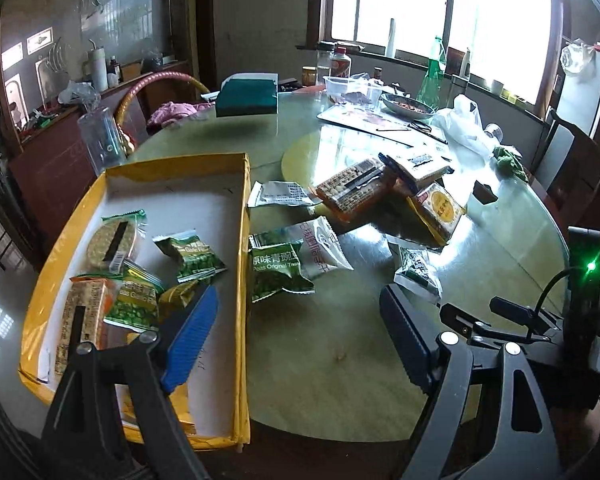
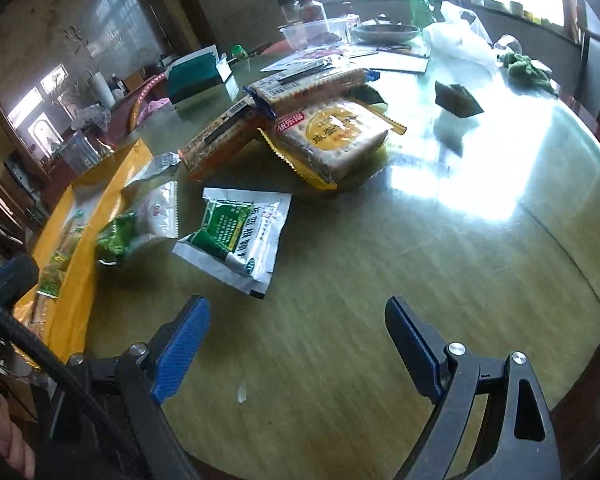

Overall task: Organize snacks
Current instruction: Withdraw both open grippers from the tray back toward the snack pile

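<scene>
left gripper (image 1: 296, 332) released, empty | right gripper (image 2: 298, 344) released, empty | sachet (image 2: 236, 236) at 11 o'clock of it | box (image 1: 242, 216) held snacks

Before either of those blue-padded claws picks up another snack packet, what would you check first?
1. Left gripper open, nothing between its jaws: ok.
2. Right gripper open and empty: ok.
3. Yellow cardboard box has bare floor left for more packets: ok.
4. Green pea packet beside the box lies unobstructed on top: ok.
5. White and green sachet lies flat, clear of other packets: ok.
6. Yellow cracker pack lies free: not ok, another pack leans on it.
</scene>
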The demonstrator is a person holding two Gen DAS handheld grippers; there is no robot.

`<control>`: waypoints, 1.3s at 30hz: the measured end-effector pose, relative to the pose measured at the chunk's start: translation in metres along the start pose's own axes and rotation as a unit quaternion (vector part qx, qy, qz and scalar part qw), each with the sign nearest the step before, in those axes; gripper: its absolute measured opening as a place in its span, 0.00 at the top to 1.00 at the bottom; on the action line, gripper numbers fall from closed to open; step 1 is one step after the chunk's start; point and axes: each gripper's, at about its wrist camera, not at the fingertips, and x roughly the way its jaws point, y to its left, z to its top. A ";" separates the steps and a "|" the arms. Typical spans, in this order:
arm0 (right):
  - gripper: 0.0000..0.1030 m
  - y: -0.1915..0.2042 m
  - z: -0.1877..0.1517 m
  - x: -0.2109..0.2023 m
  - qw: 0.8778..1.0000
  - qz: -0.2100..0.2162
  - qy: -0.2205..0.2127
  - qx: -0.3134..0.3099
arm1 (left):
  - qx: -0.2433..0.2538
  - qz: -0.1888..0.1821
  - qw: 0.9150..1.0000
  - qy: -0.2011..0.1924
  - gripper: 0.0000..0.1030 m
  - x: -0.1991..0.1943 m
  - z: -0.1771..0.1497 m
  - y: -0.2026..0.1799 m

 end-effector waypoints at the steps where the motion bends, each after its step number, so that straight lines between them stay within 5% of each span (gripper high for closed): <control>1: 0.13 0.001 0.000 0.000 1.000 -0.009 0.000 -0.006 | -0.001 -0.001 1.000 0.002 0.19 0.001 0.000 0.000; 11: 0.09 0.010 0.003 0.012 0.996 -0.072 0.013 -0.051 | 0.000 -0.001 1.000 0.012 0.19 0.009 -0.004 0.001; 17: 0.03 0.002 0.006 0.010 0.999 -0.034 0.017 -0.039 | 0.000 0.001 1.000 0.013 0.19 0.011 -0.004 0.004; 28: 0.09 -0.031 0.026 0.002 0.993 0.109 0.010 0.052 | -0.003 -0.018 1.000 0.019 0.19 0.016 -0.005 0.002; 34: 0.13 -0.037 0.064 0.014 0.989 0.113 0.010 0.092 | 0.005 -0.029 0.999 0.020 0.19 0.016 -0.006 -0.003; 39: 0.19 -0.044 0.092 0.039 0.988 0.075 0.024 0.130 | 0.007 -0.032 0.999 0.017 0.19 0.016 -0.008 -0.002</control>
